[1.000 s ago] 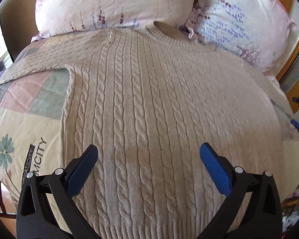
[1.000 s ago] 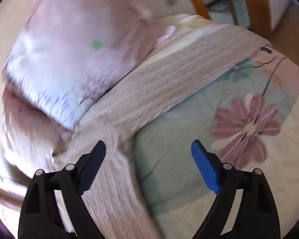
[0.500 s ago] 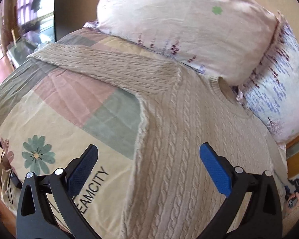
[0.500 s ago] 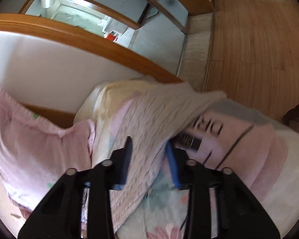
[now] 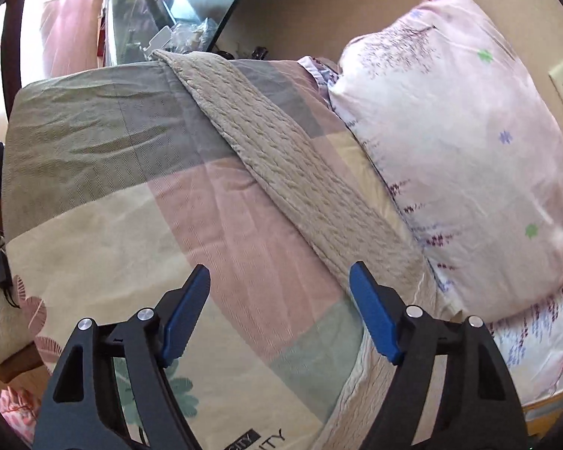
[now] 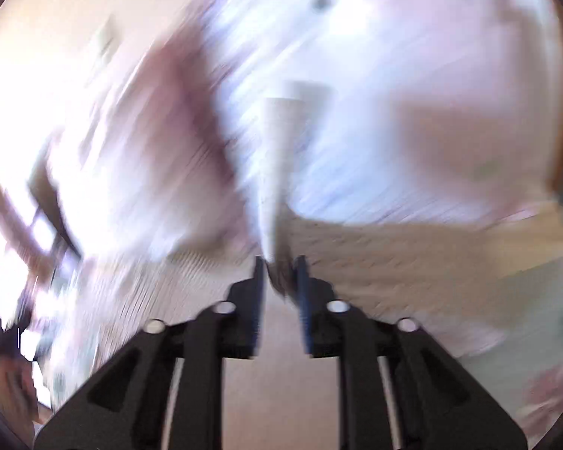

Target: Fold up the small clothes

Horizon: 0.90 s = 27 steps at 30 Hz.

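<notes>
One sweater sleeve (image 5: 292, 172) shows in the left view, lying flat and diagonal across the patchwork bedspread (image 5: 105, 202) from far left toward near right, just beside one pink floral pillow (image 5: 469, 150). Left gripper (image 5: 279, 300) hangs over the bedspread, fingers spread wide, holding nothing. Right view is badly motion-blurred; right gripper (image 6: 279, 262) looks pressed nearly together on a strip of beige knit (image 6: 281, 157), likely the other sleeve. Judgement: early stage, one sleeve fold possibly underway, this sleeve and the body fold left. Count: two grippers, one sweater.
</notes>
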Motion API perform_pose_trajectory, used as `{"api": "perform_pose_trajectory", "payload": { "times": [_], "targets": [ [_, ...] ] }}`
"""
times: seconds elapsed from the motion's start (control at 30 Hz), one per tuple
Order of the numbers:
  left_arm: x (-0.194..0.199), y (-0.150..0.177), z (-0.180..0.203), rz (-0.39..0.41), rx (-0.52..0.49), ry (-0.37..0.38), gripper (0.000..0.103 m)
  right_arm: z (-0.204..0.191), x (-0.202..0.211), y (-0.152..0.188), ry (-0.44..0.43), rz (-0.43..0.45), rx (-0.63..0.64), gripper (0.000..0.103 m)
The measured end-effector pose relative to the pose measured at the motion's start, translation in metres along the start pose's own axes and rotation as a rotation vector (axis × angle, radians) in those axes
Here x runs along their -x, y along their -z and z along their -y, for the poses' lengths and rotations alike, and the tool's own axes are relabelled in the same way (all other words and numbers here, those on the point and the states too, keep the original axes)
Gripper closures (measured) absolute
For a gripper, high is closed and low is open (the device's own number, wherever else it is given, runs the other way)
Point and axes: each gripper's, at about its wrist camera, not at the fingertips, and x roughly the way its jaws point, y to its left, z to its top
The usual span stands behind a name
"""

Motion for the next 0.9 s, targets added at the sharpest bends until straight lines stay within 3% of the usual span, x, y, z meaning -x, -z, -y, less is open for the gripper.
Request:
{"api": "perform_pose_trajectory", "payload": {
  "times": [0.07, 0.1, 0.13, 0.17, 0.2, 0.27, 0.37, 0.43, 0.57, 0.6, 0.63, 0.67, 0.77, 0.9],
  "targets": [
    [-0.008, -0.020, -0.010, -0.003, 0.051, 0.013, 0.031, -0.031, -0.037, 0.030, -0.065, -0.149, 0.017, 0.054],
    [-0.013, -0.029, -0.016, 0.002, 0.071, 0.014, 0.031, -0.035, -0.041, 0.038, -0.085, -0.169, -0.002, 0.053],
    [-0.016, -0.039, -0.021, 0.009, 0.083, 0.015, 0.035, -0.036, -0.043, 0.045, -0.100, -0.185, -0.033, 0.045],
    [-0.022, -0.048, -0.024, 0.010, 0.089, 0.007, 0.040, -0.037, -0.041, 0.051, -0.101, -0.194, -0.057, 0.035],
    [-0.028, -0.058, -0.029, 0.008, 0.096, -0.005, 0.041, -0.031, -0.041, 0.052, -0.087, -0.202, -0.075, 0.032],
    [-0.042, -0.075, -0.038, 0.001, 0.127, -0.015, 0.052, -0.029, -0.034, 0.060, -0.040, -0.207, -0.092, 0.032],
    [-0.061, -0.096, -0.058, -0.017, 0.225, -0.008, 0.058, -0.018, -0.024, 0.058, 0.028, -0.202, -0.151, 0.031],
    [-0.068, -0.109, -0.067, 0.005, 0.278, 0.026, 0.060, -0.013, -0.019, 0.055, 0.059, -0.194, -0.173, 0.030],
    [-0.076, -0.133, -0.071, 0.032, 0.296, 0.019, 0.062, -0.020, -0.007, 0.069, 0.099, -0.193, -0.173, 0.025],
    [-0.079, -0.138, -0.072, 0.037, 0.301, 0.011, 0.066, -0.020, -0.006, 0.071, 0.104, -0.199, -0.170, 0.025],
    [-0.082, -0.143, -0.071, 0.035, 0.299, -0.001, 0.077, -0.021, -0.006, 0.073, 0.110, -0.205, -0.165, 0.025],
    [-0.085, -0.146, -0.067, 0.029, 0.282, -0.013, 0.093, -0.020, -0.003, 0.075, 0.114, -0.207, -0.161, 0.025],
    [-0.072, -0.144, -0.029, 0.081, 0.120, -0.003, 0.096, -0.011, 0.002, 0.078, 0.128, -0.207, -0.163, 0.025],
    [-0.034, -0.099, 0.069, 0.128, -0.242, 0.128, 0.096, 0.015, 0.009, 0.077, 0.134, -0.191, -0.197, 0.025]
  ]
}}
